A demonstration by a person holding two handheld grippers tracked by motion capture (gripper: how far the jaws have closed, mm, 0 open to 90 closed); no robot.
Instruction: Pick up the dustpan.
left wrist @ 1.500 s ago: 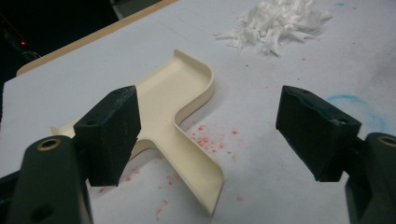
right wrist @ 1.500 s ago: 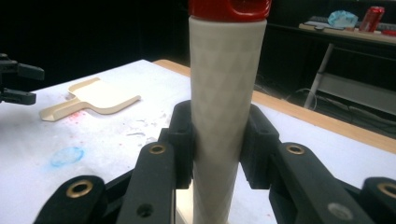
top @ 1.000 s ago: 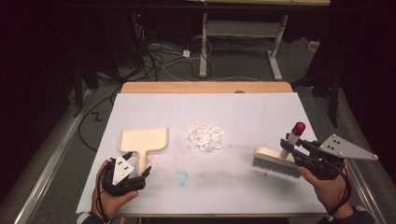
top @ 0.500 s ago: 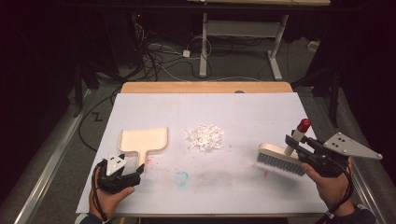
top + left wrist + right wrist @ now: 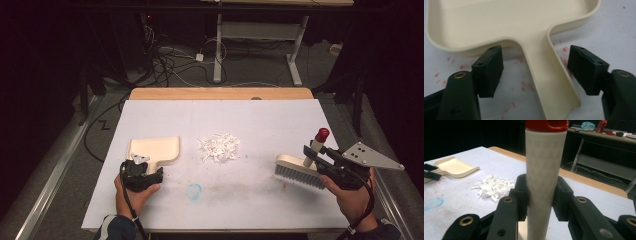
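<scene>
The white table cover carries everything. Left of the paper scraps lies the cream dustpan, rigid, light plastic, best taken by its narrow handle; the left gripper straddles that handle, jaws released. Right of the scraps, the right gripper is clenched on the brush by its stiff upright handle. The scraps look featherlight and easily scattered.

Open white table surface is left between dustpan and brush, blocked only by the shredded-paper pile mid-table. Dustpan handle is straddled by the left gripper, jaws apart, gaps on both sides. Far table strip is unobstructed.
</scene>
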